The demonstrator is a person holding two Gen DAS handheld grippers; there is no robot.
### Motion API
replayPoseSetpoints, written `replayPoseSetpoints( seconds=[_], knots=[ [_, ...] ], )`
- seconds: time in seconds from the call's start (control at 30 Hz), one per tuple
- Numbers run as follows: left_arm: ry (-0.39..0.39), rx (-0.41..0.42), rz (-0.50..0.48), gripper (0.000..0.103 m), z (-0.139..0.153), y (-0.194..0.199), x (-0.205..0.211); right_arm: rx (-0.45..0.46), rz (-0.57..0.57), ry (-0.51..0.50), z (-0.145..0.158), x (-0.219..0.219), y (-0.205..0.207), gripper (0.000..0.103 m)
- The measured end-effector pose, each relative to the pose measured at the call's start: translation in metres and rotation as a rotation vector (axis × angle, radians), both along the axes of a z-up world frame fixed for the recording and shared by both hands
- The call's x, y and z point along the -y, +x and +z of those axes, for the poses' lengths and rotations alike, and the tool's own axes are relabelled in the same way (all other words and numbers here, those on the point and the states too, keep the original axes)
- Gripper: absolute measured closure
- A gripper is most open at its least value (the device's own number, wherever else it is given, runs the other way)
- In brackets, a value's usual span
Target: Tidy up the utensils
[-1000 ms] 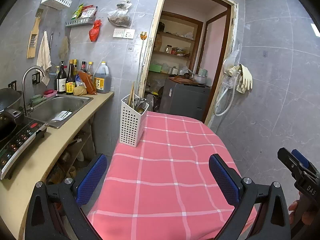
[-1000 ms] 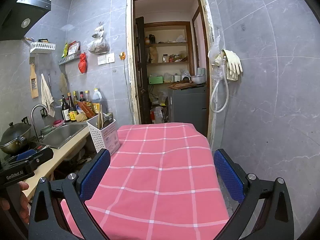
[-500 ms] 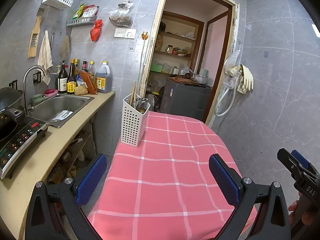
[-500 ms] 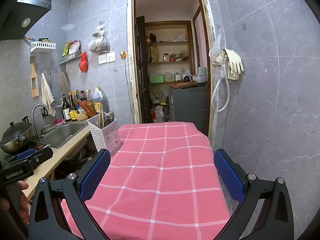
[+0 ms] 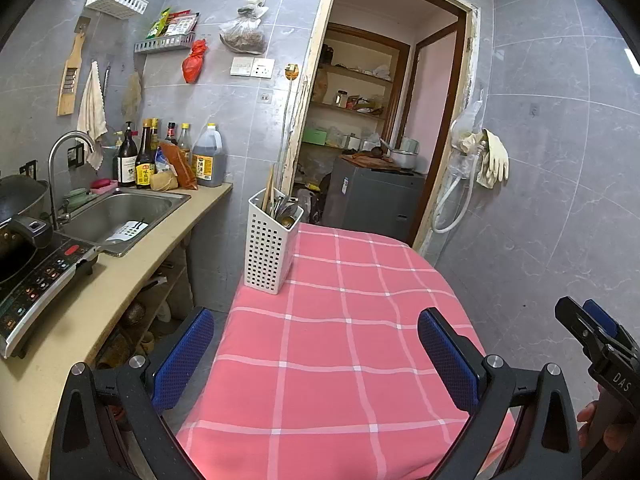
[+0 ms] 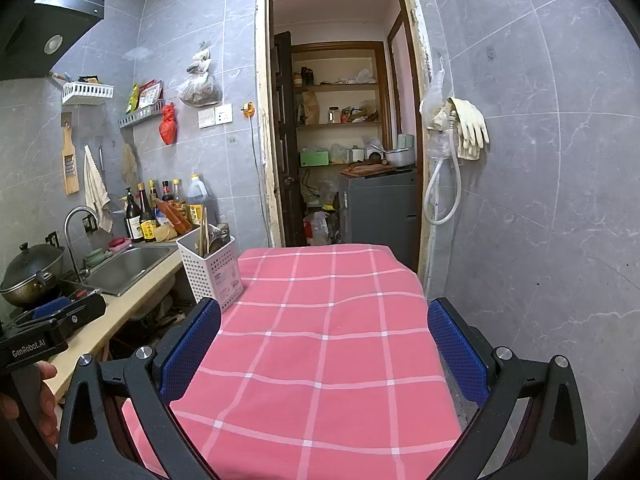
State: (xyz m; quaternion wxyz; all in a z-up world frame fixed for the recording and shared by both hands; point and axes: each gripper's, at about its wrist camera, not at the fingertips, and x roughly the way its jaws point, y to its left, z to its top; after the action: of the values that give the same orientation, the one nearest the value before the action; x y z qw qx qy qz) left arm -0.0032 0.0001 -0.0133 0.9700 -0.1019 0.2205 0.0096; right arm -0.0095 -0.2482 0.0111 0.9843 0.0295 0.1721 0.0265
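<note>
A white perforated utensil holder (image 5: 269, 246) stands upright at the far left corner of the table with the pink checked cloth (image 5: 344, 344). Chopsticks and metal spoons (image 5: 282, 210) stick out of its top. The same utensil holder (image 6: 212, 267) appears at the left edge in the right wrist view. My left gripper (image 5: 316, 350) hovers open over the near end of the table, nothing between its blue pads. My right gripper (image 6: 326, 344) is also open and holds nothing, above the table's near end.
A counter (image 5: 120, 280) runs along the left with a sink (image 5: 120, 216), an induction hob (image 5: 36, 280), a wok (image 6: 32, 276) and several bottles (image 5: 160, 160). An open doorway (image 5: 380, 140) lies beyond the table. A grey tiled wall (image 5: 560, 200) is on the right.
Both views have shifted only slightly; the utensil holder sits a touch lower in the left wrist view. Both grippers stay open and empty.
</note>
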Motion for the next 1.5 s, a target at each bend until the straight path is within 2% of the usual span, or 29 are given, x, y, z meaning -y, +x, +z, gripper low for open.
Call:
replayPoseSetpoints(
  seconds=[1.5],
  knots=[
    [0.000,0.000,-0.001,0.000,0.0000,0.0002,-0.0007,-0.007,0.007,0.000,-0.0012,-0.0044,0.0014,0.001]
  ],
)
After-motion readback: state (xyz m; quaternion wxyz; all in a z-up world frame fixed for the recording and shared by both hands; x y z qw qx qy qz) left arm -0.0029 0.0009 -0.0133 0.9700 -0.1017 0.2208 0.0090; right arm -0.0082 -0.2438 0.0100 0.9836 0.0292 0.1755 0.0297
